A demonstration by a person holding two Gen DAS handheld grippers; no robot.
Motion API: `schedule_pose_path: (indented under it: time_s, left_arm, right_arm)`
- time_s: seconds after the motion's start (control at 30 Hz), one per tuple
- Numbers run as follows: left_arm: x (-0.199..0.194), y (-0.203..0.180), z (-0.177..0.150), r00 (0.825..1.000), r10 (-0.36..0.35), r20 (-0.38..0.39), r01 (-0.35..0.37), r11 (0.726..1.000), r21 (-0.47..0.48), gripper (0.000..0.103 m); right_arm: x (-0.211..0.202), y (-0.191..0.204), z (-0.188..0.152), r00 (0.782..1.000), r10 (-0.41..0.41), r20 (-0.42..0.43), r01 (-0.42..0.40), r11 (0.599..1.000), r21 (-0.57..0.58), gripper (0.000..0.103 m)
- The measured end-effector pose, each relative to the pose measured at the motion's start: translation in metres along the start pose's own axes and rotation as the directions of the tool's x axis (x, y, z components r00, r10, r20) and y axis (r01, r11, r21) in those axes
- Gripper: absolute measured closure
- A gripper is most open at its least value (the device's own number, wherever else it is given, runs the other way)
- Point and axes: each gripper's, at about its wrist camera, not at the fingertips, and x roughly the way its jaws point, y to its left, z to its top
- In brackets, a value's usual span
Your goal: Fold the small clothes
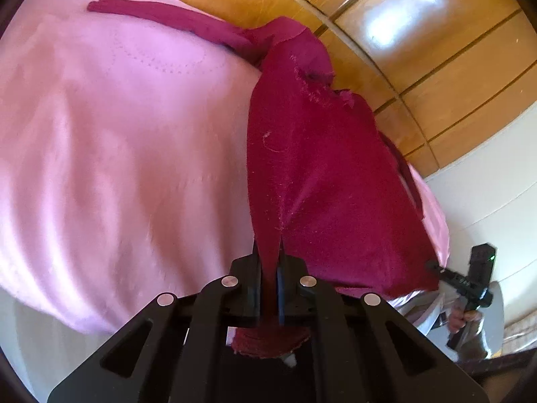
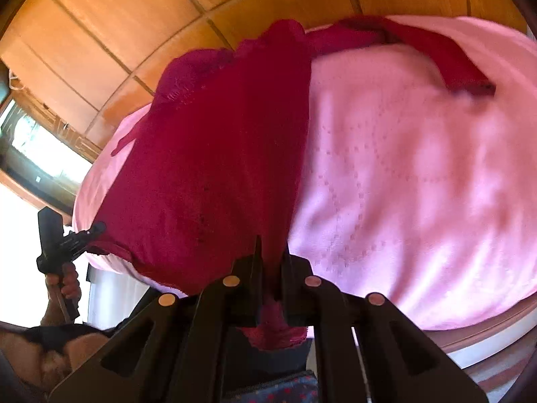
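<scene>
Evidently mid-fold: left claw point(image 1: 268, 268) and right claw point(image 2: 272, 258) each clamp the crimson garment point(image 1: 319, 168) above the pink bed point(image 1: 117, 134); next, lay it over evenly.

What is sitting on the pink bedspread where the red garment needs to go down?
Nothing visible. Both the left gripper and right gripper hold the red garment, and the pink bedspread beside it shows bare.

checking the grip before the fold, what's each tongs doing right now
Left tongs: closed on the red garment.
Right tongs: closed on the same red garment, at another edge.
</scene>
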Motion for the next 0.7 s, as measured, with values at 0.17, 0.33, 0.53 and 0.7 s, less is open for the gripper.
schedule_pose_path:
  time_s: [0.17,0.33,0.53,0.7]
  left_arm:
    - [0.008,0.012,-0.019,0.997,0.048,-0.059,-0.050,0.998,-0.039,0.098]
    - [0.003,0.005,0.000,0.992,0.120,-0.034,-0.120,0.993,-0.007,0.085]
    - [0.002,-0.036,0.051,0.985,0.123,0.123,-0.135,0.987,0.091,0.059]
    - [0.050,-0.077,0.068,0.991,0.082,0.103,-0.101,0.975,0.196,0.059]
  right_arm:
    - [0.010,-0.008,-0.020,0.995,-0.025,-0.097,0.026,1.000,0.001,0.096]
    - [0.006,-0.010,-0.014,0.998,-0.002,-0.063,0.004,0.999,0.038,0.081]
    - [-0.024,-0.061,0.046,0.946,-0.275,0.170,0.260,0.960,0.105,0.055]
    - [-0.004,-0.089,0.101,0.804,-0.524,0.280,0.511,0.850,0.126,0.052]
